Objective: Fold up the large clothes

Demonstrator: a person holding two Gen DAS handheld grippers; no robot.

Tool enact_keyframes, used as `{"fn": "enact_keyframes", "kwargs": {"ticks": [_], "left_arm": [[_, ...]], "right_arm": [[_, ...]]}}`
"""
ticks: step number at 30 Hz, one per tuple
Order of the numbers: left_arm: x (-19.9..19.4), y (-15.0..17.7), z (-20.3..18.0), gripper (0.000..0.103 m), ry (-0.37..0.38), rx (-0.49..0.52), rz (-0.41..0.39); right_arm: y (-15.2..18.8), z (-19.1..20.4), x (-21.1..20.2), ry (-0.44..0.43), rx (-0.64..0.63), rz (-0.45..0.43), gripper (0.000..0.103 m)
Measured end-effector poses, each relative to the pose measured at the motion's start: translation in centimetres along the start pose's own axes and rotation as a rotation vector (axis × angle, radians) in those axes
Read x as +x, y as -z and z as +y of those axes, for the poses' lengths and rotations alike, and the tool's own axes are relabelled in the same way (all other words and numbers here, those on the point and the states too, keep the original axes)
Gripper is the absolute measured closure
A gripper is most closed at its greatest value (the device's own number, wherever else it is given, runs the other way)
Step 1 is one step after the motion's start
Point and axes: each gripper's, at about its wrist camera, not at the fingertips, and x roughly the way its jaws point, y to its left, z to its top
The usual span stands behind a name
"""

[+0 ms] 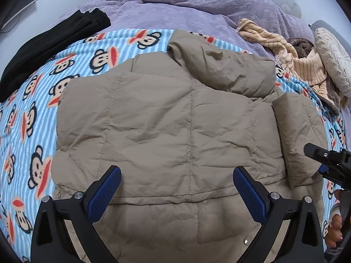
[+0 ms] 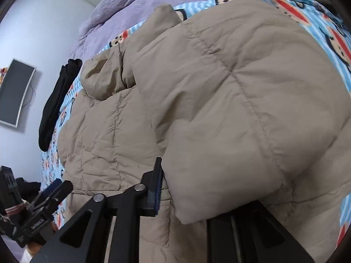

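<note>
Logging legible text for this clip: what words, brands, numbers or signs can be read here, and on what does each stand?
White print on the body of the black left gripper: present, but too small and skewed to read.
Marks on the round white device beyond the bed: too small to read.
No other text is visible.

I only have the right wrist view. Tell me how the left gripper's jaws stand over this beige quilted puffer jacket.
Observer: The left gripper is open over the hem of the beige quilted puffer jacket, with nothing between its pads.
Operator: Check the hem for fasteners.
Observer: One silver snap button shows low on the jacket, below the hem seam.
Operator: Name what lies past the folded sleeve's side.
Observer: A round cream pleated cushion rests at the bed's edge, beside a striped peach garment.
</note>
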Motion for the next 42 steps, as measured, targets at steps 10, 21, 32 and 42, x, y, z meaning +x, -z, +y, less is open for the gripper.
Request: {"fn": "enact_keyframes", "kwargs": {"ticks": [10, 21, 32, 42], "left_arm": [[0.1, -1.8, 1.5, 0.001, 0.059, -0.025, -0.028], [-0.3, -2.0, 7.6, 0.001, 0.257, -0.169, 0.003], [1.1, -2.3, 7.3, 0.001, 0.515, -0.26, 0.077], [4.4, -4.5, 2.9, 0.001, 0.471, -0.179, 0.126]], "right_arm": [[-0.9, -7.3, -8.0, -0.004, 0.339, -0.231, 0.035], [-2.4, 8.5, -3.3, -0.057, -0.191, -0.176, 0.08], [3.2, 12.4, 2.7, -0.015, -0.328, 0.06, 0.022], [4.1, -5.9, -5.2, -0.104, 0.244, 0.003, 0.022]]}}
